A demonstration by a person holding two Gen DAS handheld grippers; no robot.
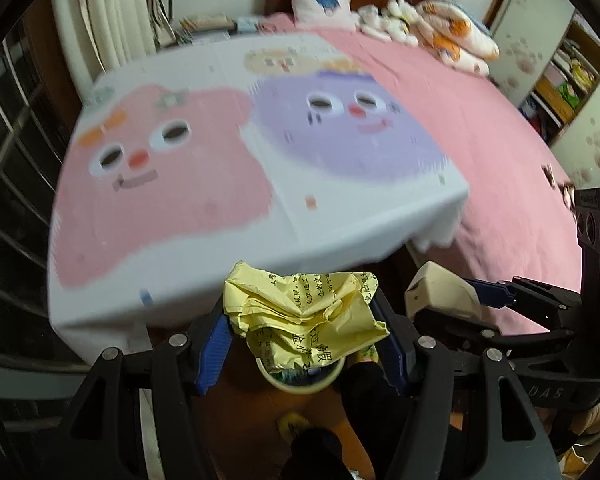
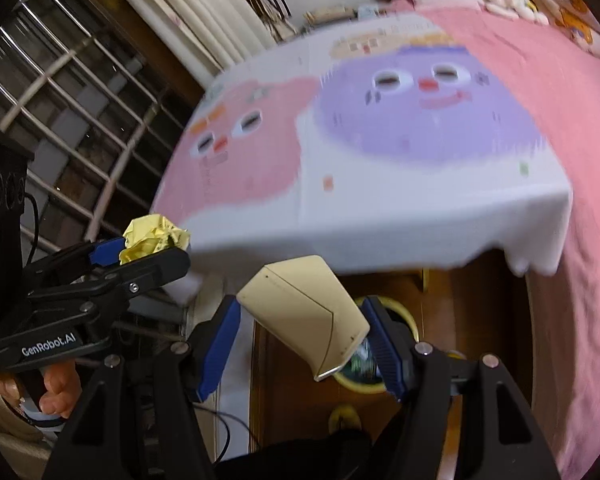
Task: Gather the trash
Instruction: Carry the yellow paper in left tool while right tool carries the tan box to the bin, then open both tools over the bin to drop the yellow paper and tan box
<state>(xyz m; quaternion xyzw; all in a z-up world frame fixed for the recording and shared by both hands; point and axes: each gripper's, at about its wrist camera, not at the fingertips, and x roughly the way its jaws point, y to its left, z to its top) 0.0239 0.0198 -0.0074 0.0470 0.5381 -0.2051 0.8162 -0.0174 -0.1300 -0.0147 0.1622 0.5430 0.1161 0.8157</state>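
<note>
My left gripper [image 1: 304, 320] is shut on a crumpled yellow paper [image 1: 300, 312] with printed characters; both also show at the left of the right wrist view, gripper [image 2: 140, 252], paper [image 2: 154, 238]. My right gripper [image 2: 300, 328] is shut on a flattened beige carton [image 2: 308, 312], which also shows in the left wrist view [image 1: 440, 292]. Both are held off the front edge of the table. A round cream-rimmed bin [image 1: 300, 380] stands on the floor right below the yellow paper; it also shows under the carton in the right wrist view [image 2: 360, 368].
A table [image 1: 260, 208] with a white cloth printed with pink and purple faces fills the middle. A bed with a pink cover [image 1: 480, 128], pillows and a folded quilt lies to the right. A barred window [image 2: 60, 100] and curtain are on the left. The floor is brown wood.
</note>
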